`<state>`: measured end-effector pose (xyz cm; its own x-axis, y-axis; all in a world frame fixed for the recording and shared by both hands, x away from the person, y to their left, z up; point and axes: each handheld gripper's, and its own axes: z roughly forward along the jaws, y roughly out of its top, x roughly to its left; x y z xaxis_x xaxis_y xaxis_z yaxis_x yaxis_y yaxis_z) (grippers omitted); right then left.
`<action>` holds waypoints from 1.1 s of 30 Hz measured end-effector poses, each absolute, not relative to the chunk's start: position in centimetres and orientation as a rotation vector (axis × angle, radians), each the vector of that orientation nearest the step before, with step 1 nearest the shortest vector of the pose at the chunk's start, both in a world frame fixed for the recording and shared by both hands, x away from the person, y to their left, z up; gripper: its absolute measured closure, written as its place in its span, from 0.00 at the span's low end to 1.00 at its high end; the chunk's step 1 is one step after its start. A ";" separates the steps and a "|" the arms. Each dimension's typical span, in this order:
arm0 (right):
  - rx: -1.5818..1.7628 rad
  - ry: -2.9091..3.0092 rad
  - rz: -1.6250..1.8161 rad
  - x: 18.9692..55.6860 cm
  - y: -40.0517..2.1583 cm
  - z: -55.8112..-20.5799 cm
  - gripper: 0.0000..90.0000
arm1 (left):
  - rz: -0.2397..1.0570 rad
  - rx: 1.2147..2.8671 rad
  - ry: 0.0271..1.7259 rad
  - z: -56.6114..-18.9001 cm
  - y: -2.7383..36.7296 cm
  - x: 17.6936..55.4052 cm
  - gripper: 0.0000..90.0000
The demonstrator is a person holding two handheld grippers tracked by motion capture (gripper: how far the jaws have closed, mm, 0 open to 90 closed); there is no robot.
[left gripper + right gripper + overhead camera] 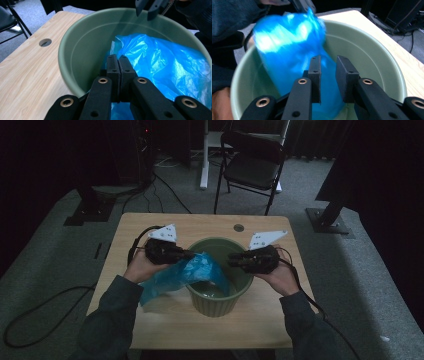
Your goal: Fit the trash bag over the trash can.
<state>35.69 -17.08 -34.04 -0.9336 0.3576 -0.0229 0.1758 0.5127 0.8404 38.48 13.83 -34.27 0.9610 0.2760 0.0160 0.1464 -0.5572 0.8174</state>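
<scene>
Two forearms in dark sleeves come in at the bottom of the high view, each hand carrying one hand-held gripper. One left hand-held gripper [187,254] reaches over the near left rim of one green bucket [200,302]; its own view shows its jaws pressed together on a fold of one blue plastic bag [160,62], with only a thin seam between the pads. One right hand-held gripper [231,258] hangs over the right rim of the bucket; in its own view the jaws stand a little apart, with the bag [287,47] behind and below them, and I cannot tell whether the pads touch the plastic.

That bag lies partly inside the bucket and partly draped over its left rim onto the bench [165,320]. One bench, pale wood, has one round hole [239,227] near its far edge. One folding chair [252,162] stands on the floor beyond it.

Much of the bag is blurred in the right gripper view. Its lower part is hidden by the bucket wall in the high view, and the bucket bottom is largely covered. Both sleeves are cut off by the lower edge, and the room beyond the chair is too dark to read.
</scene>
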 end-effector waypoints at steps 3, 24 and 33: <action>0.439 2.563 1.390 35.7 -16.6 -33.8 0.82 | 0.181 2.176 0.293 -34.2 13.2 38.6 0.99; 0.463 2.546 1.286 36.2 -15.5 -34.5 1.00 | 0.202 2.137 0.330 -33.3 13.4 38.5 0.84; 0.459 2.539 1.410 36.2 -15.1 -34.1 0.81 | 0.165 2.152 0.290 -33.9 12.0 38.3 0.93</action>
